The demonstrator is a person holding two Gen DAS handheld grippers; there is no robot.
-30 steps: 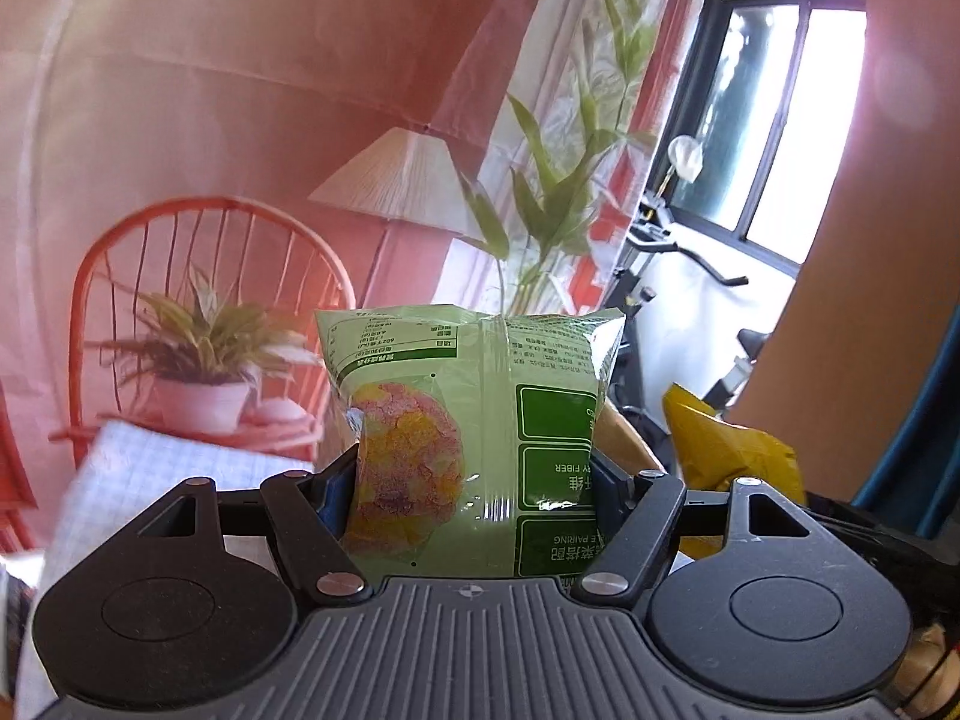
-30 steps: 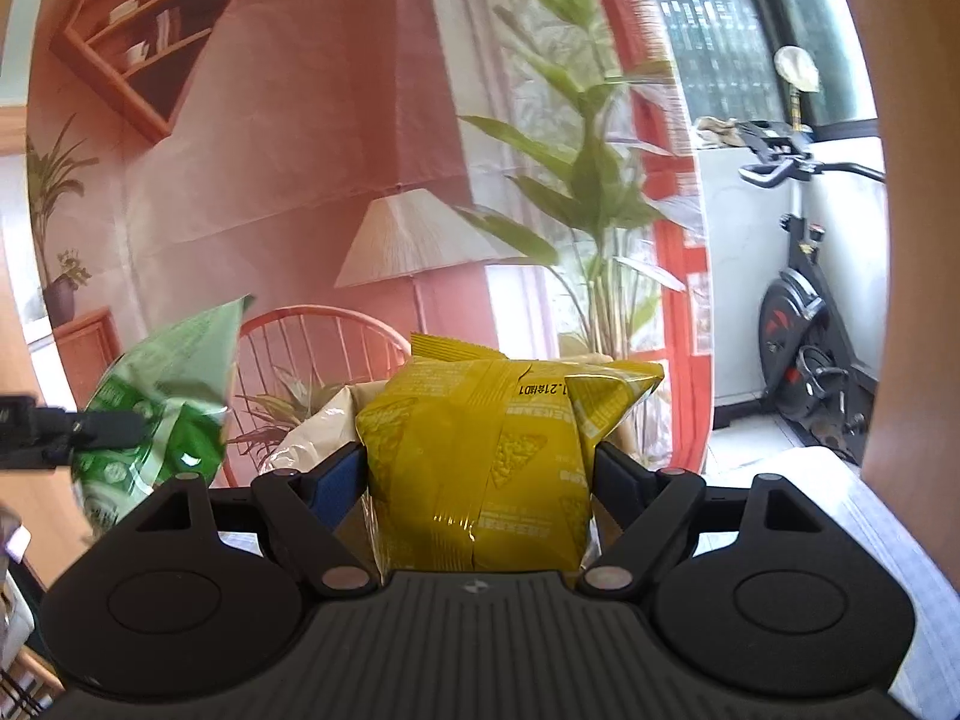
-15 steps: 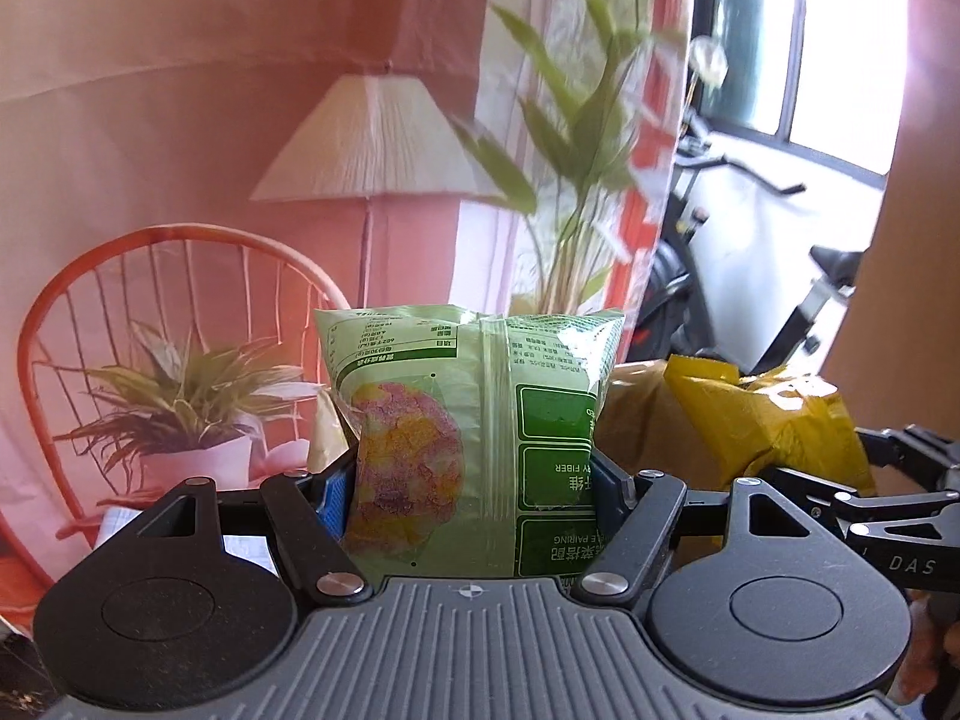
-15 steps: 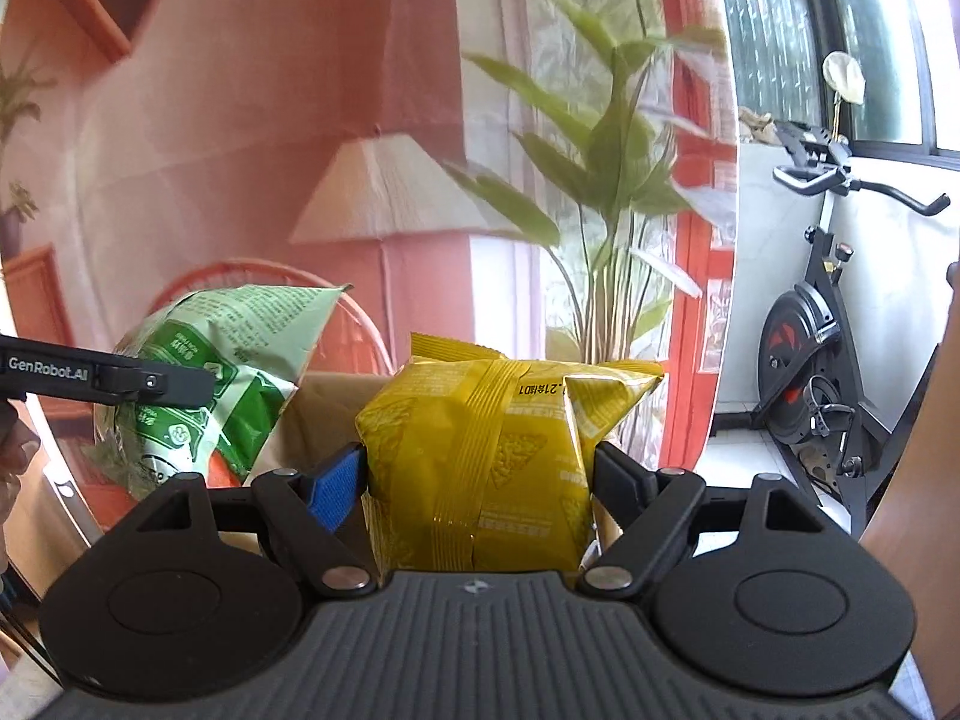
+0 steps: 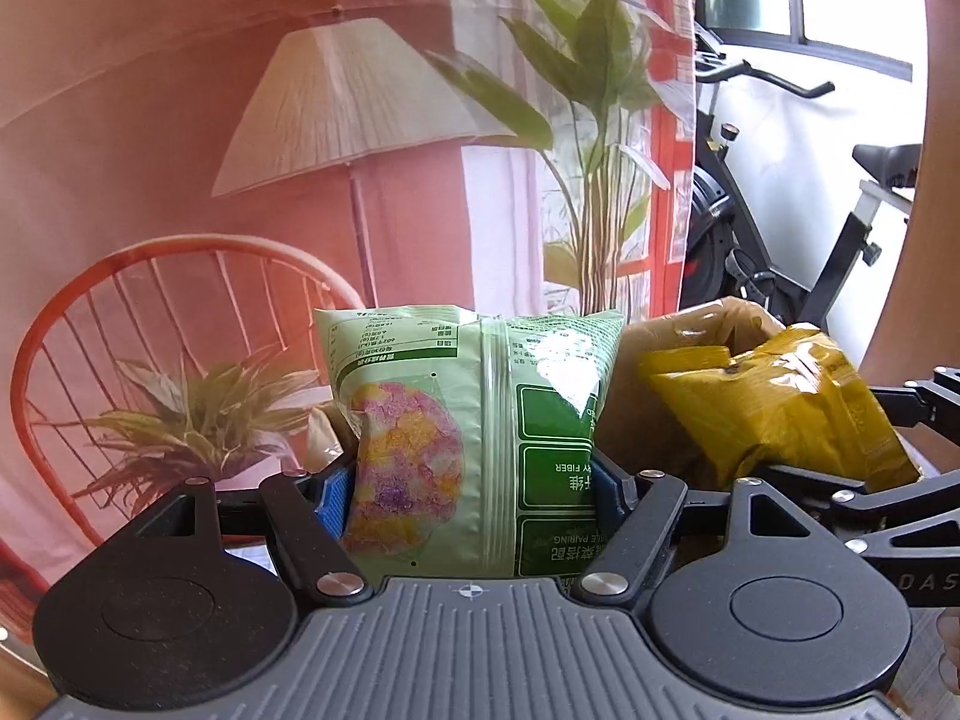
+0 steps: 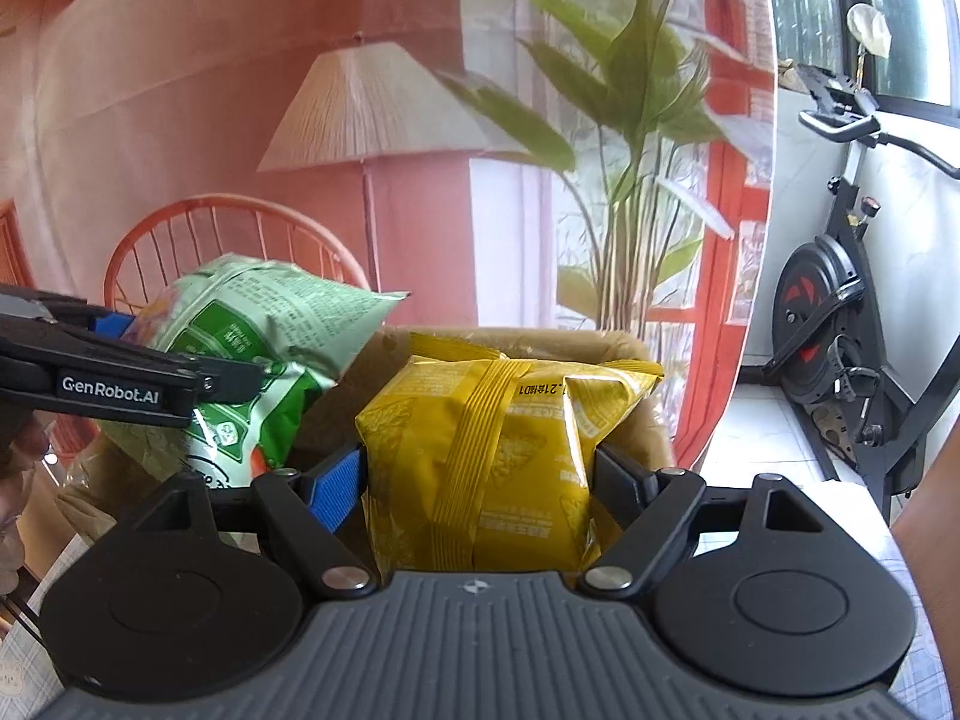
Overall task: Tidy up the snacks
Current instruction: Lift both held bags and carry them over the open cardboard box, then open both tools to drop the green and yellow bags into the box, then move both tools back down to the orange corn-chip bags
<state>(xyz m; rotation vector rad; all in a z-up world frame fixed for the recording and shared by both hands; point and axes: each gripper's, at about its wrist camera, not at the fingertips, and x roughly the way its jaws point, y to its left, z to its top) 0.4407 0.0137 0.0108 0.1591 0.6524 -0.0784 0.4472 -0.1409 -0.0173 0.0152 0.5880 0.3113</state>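
Snack packets hang above an open brown paper bag (image 6: 624,348), one clamped in each tool. The bag's crinkled rim (image 5: 714,312) shows just behind both packets; its inside is hidden. The left tool (image 5: 474,486) is closed on a green packet (image 5: 480,438), a glossy, puffed pillow pack with a ridged centre seam, printed text and a picture of pink and yellow crisps, held upright between blue-padded fingers (image 5: 333,495). The right tool (image 6: 480,480) is closed on a yellow packet (image 6: 498,450), equally puffed and shiny, with a ribbed vertical seam, directly in front of the bag's far rim. From the right wrist view, the green packet (image 6: 252,348) tilts over the bag's left side, just beside the yellow one. A printed backdrop (image 6: 240,60) showing a lamp and chair hangs behind the bag.
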